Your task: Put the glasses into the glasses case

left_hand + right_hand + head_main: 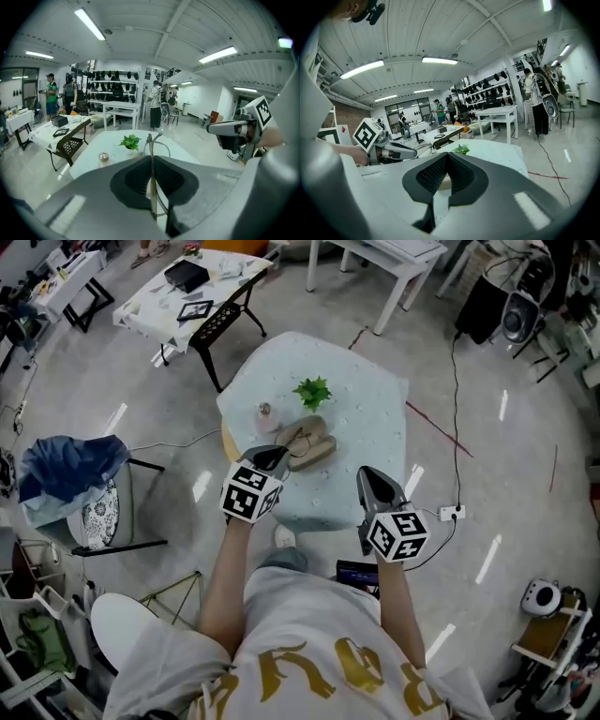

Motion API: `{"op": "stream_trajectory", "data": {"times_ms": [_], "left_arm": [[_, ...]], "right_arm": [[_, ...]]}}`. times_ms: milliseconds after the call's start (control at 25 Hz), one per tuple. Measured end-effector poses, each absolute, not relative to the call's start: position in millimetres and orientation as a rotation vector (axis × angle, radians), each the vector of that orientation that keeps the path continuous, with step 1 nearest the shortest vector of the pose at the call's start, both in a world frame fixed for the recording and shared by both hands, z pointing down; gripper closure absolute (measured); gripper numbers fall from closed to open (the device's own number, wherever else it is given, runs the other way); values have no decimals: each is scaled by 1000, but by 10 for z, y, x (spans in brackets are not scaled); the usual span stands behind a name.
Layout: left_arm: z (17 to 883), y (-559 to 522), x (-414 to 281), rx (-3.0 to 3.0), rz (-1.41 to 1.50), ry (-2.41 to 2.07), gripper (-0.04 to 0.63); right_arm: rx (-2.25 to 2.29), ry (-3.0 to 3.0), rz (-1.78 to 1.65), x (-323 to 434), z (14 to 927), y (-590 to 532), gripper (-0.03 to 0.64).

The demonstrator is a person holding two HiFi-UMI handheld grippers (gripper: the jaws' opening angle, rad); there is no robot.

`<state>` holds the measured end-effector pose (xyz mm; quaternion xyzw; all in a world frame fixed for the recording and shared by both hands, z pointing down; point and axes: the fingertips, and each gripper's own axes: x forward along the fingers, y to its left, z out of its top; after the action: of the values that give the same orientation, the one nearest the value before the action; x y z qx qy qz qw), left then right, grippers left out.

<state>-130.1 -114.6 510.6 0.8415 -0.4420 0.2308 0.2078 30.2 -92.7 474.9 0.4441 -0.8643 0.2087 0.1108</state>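
The thin wire-framed glasses [150,140] stick up out of my left gripper [151,158], which is shut on them; a lens loop [163,146] curves off to the right. In the head view the left gripper [270,459] hangs over the near edge of the round table [375,418], right beside the open tan glasses case [314,448]. My right gripper [374,484] is shut on nothing, near the table's front right edge. Its own view shows the jaws pressed together [446,161], a strip of the case [443,181] below them, and the left gripper [401,151] at left.
A small green plant [312,390] and a small round object [265,411] stand on the pale cloth behind the case. A chair with blue cloth [70,470] is at left, a black-legged side table [192,296] behind, a power strip [452,513] on the floor at right.
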Motion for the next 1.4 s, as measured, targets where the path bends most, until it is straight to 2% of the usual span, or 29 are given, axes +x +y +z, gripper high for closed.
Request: {"op": "stream_trajectory", "data": {"times_ms": [240,960,1400], "left_arm": [[5285,-1453,-1256,2383,700,-1117,580],[5514,-1766,-1086,2379,798,-1062,580],[5911,-1796,-1021,2355,962,-1025,580]], "right_arm": [[1364,-2489,543,258,4690,-1197,594],[1409,-2427,671,519,5047,-1414,594],[1376,-2398,744,630,5314,-1513,594]]}}
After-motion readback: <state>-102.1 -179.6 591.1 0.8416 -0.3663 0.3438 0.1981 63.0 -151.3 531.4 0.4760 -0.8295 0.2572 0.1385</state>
